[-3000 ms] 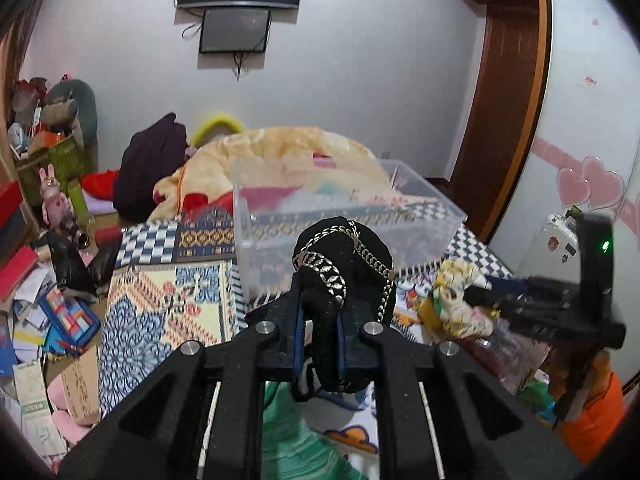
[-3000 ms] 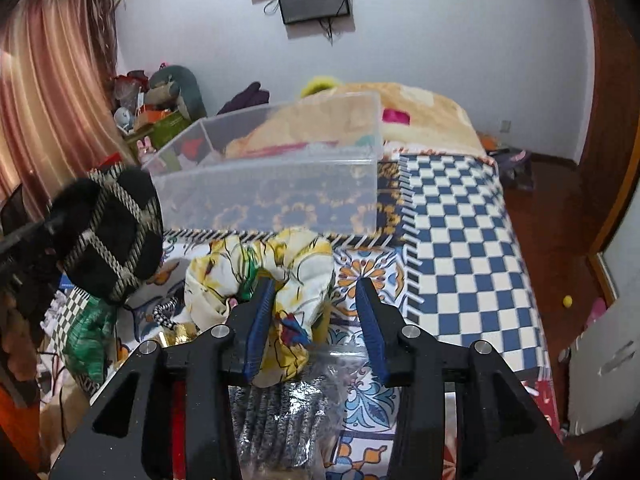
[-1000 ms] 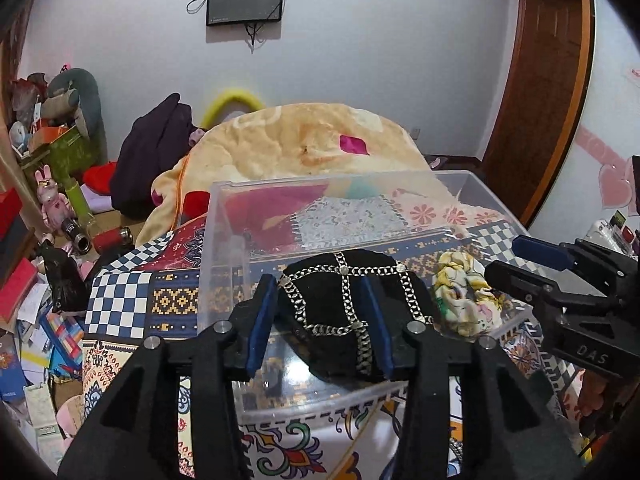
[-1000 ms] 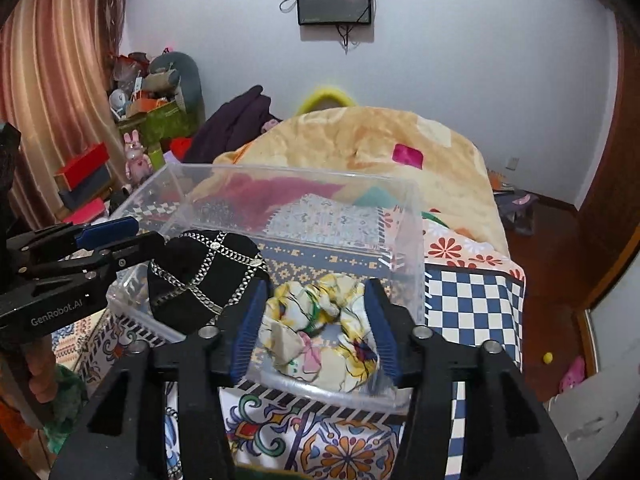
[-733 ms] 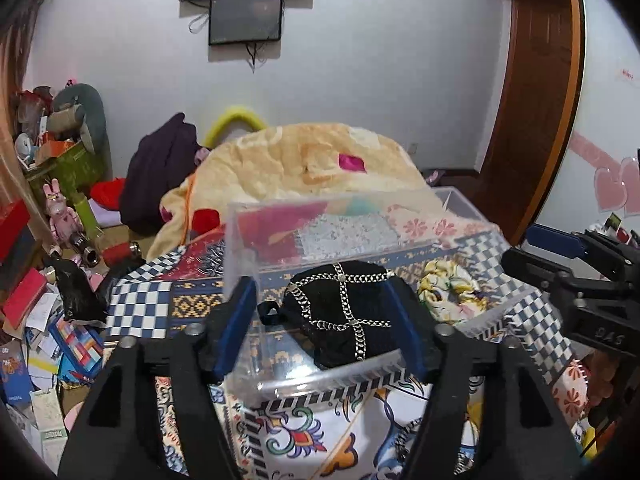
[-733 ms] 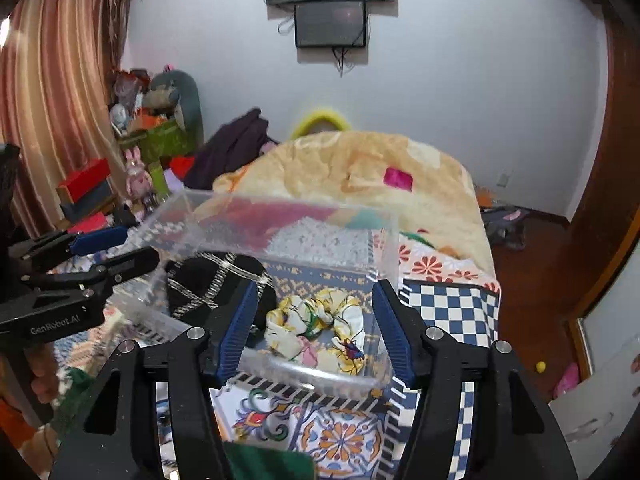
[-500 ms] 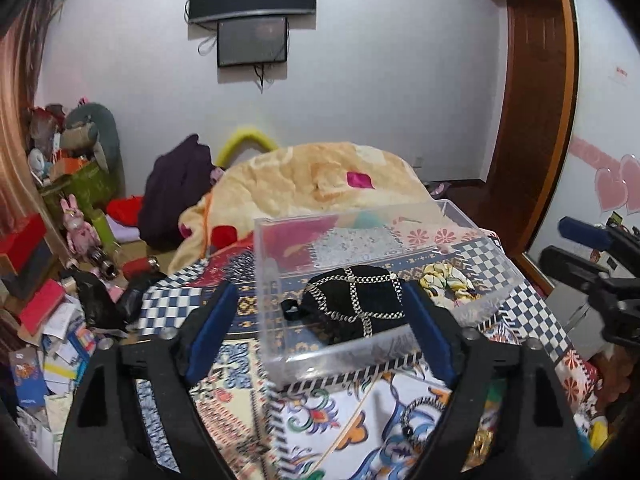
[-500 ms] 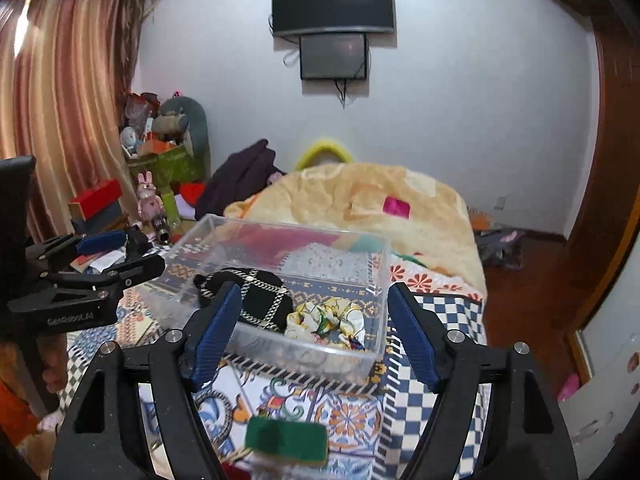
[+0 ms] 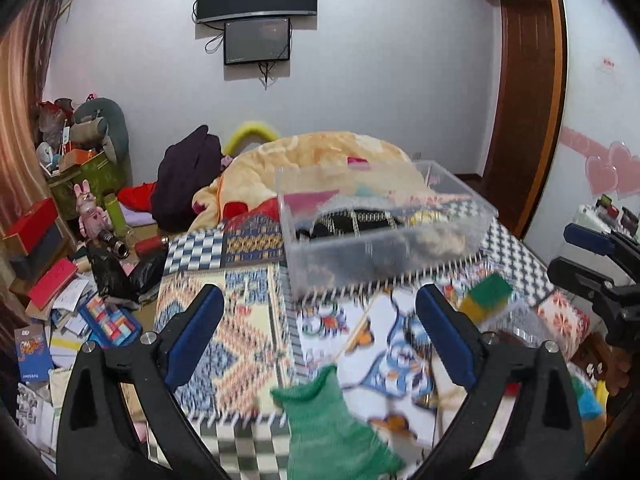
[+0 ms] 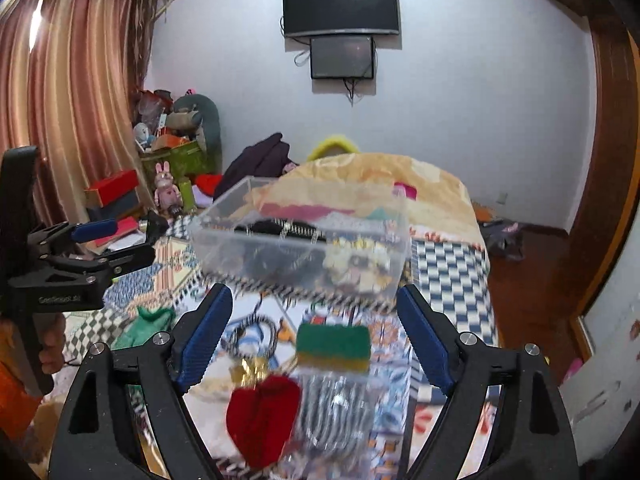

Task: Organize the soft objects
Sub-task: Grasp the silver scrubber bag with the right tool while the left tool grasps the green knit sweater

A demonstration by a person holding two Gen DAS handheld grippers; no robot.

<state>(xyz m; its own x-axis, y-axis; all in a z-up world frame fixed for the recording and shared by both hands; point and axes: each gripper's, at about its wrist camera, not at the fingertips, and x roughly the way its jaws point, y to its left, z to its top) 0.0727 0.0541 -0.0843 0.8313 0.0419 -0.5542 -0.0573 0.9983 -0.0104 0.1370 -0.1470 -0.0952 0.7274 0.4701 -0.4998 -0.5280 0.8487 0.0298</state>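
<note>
A clear plastic bin (image 9: 384,240) (image 10: 304,256) stands on the patterned bed cover and holds a black chain-trimmed item (image 9: 356,220) (image 10: 280,228) and a yellow floral scrunchie (image 10: 360,264). My left gripper (image 9: 316,320) is open and empty, above a green knit item (image 9: 328,428). My right gripper (image 10: 312,324) is open and empty, above a green-and-yellow sponge (image 10: 334,346), a red soft item (image 10: 262,416) and a bag of striped cloth (image 10: 336,412). Each gripper shows at the edge of the other's view.
A yellow blanket (image 9: 320,160) is heaped behind the bin. Boxes, toys and papers (image 9: 60,272) clutter the floor to the left. A wooden door (image 9: 524,120) is at the right. A gold chain (image 10: 248,368) lies by the sponge.
Both grippers let go of the black item and the scrunchie in the bin, opened wide and drew back and up from the bin.
</note>
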